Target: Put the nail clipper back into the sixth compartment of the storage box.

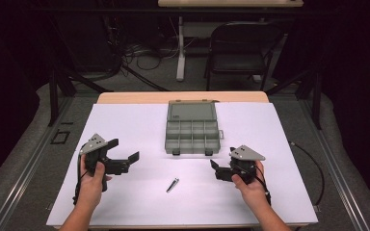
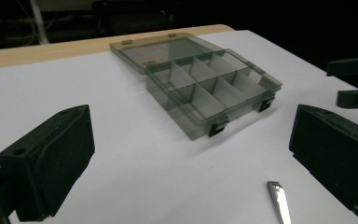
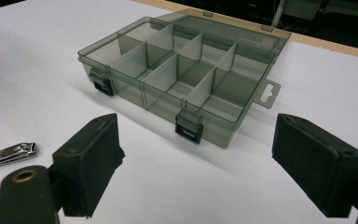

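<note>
A grey see-through compartment box lies in the middle of the white sheet with its lid folded back flat behind it; its several compartments look empty. A small metal nail clipper lies on the sheet in front of the box, between the two hands. My left gripper hovers left of the clipper, jaws wide apart with nothing between them. To the clipper's right my right gripper points at the box, open and empty. It also appears at the right edge of the left gripper view.
The white sheet covers a wooden table whose far edge shows behind the box. Beyond the table stand a black chair and a desk leg with cables on the floor. A cable runs off the sheet's right side.
</note>
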Demonstrator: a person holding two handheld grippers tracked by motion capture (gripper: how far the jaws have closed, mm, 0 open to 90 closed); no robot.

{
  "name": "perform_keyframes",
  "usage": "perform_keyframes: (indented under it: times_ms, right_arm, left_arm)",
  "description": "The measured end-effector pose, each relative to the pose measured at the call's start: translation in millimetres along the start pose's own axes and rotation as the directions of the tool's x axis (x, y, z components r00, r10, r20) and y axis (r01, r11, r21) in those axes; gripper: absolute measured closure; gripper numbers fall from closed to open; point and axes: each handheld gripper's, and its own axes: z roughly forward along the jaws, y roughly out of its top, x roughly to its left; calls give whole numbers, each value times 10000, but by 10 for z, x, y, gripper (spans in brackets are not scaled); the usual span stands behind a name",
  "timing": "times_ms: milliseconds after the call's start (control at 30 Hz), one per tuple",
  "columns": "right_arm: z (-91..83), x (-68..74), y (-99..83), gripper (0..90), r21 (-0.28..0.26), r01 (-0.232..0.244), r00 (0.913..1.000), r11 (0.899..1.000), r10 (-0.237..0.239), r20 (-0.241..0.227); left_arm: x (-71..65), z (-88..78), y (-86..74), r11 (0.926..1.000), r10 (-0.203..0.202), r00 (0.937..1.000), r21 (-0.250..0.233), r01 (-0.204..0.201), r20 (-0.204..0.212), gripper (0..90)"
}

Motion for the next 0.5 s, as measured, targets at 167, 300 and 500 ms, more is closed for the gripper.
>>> perform_keyframes:
  times_ms: [167,300,500]
  right_arm:
    - [-21,4,16,148,-40,-34,10000,10000,34,53]
    - [-18,6,15,147,-104,2,10000,9999,-2,24]
    - [-18,2,17,147,-218,-4,10000,9998,5,51]
  left_arm:
    - [-80,91,45,9993,-100,9982,372,79,588,1]
    - [-148,227,71,9938,-122,9961,1108,25,869,2]
    - [-282,356,112,9788,325,9919,1967,-565,1230,4]
